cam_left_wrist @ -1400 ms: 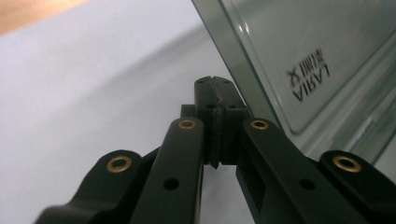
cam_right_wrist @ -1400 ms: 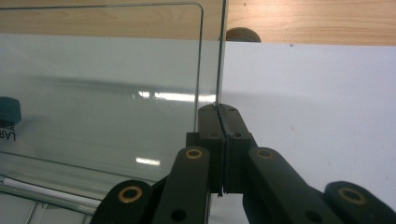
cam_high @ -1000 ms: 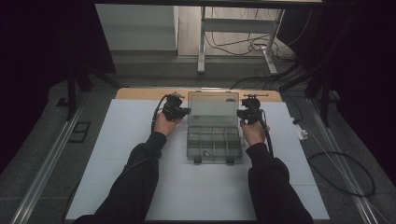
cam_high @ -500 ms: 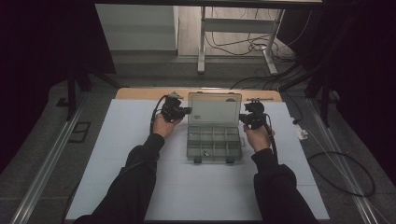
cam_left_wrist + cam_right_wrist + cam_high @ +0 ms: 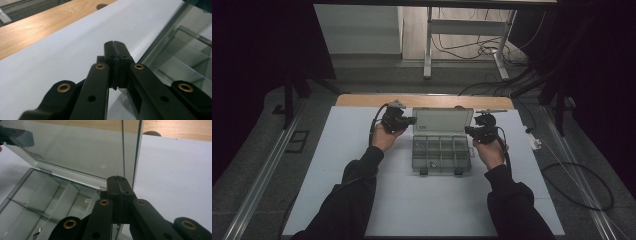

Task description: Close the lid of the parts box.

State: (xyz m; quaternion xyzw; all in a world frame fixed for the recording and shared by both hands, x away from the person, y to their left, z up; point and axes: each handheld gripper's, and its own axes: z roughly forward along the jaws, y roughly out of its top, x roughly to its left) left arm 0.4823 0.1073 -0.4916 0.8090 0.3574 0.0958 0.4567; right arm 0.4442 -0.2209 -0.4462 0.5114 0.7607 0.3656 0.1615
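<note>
Tongs on both sides were clenched on nothing: my left tongs (image 5: 413,120) sat just beside the left edge of the raised lid (image 5: 442,121), my right tongs (image 5: 468,131) just beside its right edge, and in each gripper view the black jaws met with no gap. Between them the clear organizer box (image 5: 441,155) lay on the white worktop (image 5: 337,165), near its far middle, lid standing open on the rear hinge. I judged the box light, stiff and slick, thin transparent plastic that would skate on the worktop if pushed low, and liable to crack at hinge or latches; the lid's side edges or its free top rim looked the safest hold. Its compartments were mostly bare; one small metal part (image 5: 431,163) lay in a front cell, and something similar glinted in the right gripper view (image 5: 88,200).
</note>
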